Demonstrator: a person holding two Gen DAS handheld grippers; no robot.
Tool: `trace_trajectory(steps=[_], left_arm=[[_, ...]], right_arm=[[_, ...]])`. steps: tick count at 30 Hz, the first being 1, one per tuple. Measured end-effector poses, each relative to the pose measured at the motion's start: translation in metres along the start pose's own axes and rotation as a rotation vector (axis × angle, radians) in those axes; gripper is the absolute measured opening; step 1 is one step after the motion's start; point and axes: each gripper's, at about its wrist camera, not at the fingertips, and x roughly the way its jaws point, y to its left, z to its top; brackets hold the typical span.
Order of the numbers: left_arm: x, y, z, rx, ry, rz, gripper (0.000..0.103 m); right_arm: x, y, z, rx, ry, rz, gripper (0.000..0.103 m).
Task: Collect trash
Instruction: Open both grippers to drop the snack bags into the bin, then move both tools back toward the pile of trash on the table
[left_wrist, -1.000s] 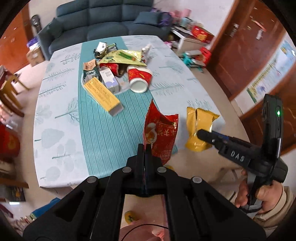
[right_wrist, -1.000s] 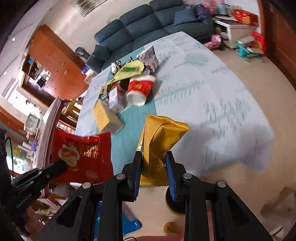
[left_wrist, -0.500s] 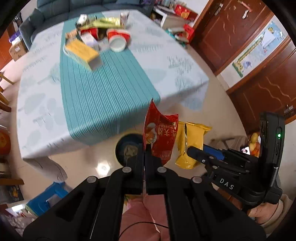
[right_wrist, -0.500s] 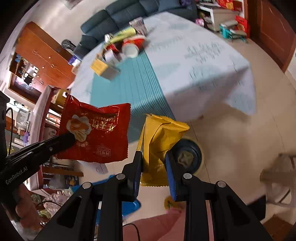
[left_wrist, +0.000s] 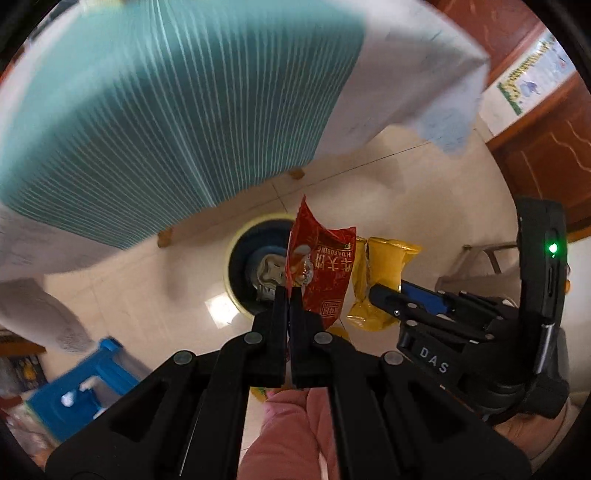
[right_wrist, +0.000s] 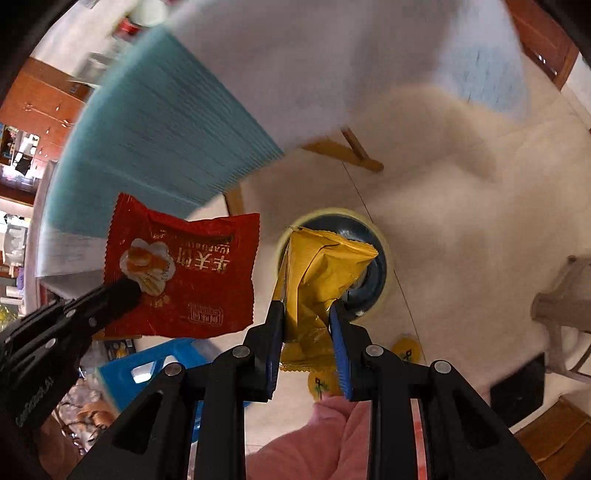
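Left gripper (left_wrist: 289, 295) jaws pressed together on the edge of a red snack wrapper (left_wrist: 325, 273), wrapper held upright above the floor. Right gripper (right_wrist: 306, 310) clamped on a crumpled yellow snack bag (right_wrist: 321, 273), jaws narrowly apart around it. Both point steeply down over a round trash bin (right_wrist: 373, 291) with a pale rim on the beige tile floor (right_wrist: 461, 258). Table edge with teal striped runner (left_wrist: 166, 103) above. Blue plastic stool (left_wrist: 74, 391) at lower left.

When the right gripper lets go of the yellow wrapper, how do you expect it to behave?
The yellow wrapper looks crumpled and empty, so probably light and floppy. Released by the right gripper, it may flutter and miss the bin.
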Motion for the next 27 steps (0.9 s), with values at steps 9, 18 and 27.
trace_trajectory(steps=[9, 18, 27], left_arm=[[0.145, 0.015, -0.010, -0.061, 0.005, 0.026, 0.000], [0.226, 0.032, -0.021, -0.081, 0.077, 0.114, 0.048], [0.201, 0.048, -0.019, -0.156, 0.045, 0.128, 0.078]], right_arm=[[0.145, -0.045, -0.002, -0.006, 0.076, 0.009, 0.025], [0.211, -0.047, -0.006, -0.055, 0.099, 0.012, 0.057], [0.190, -0.057, 0.012, -0.034, 0.066, -0.001, 0.059]])
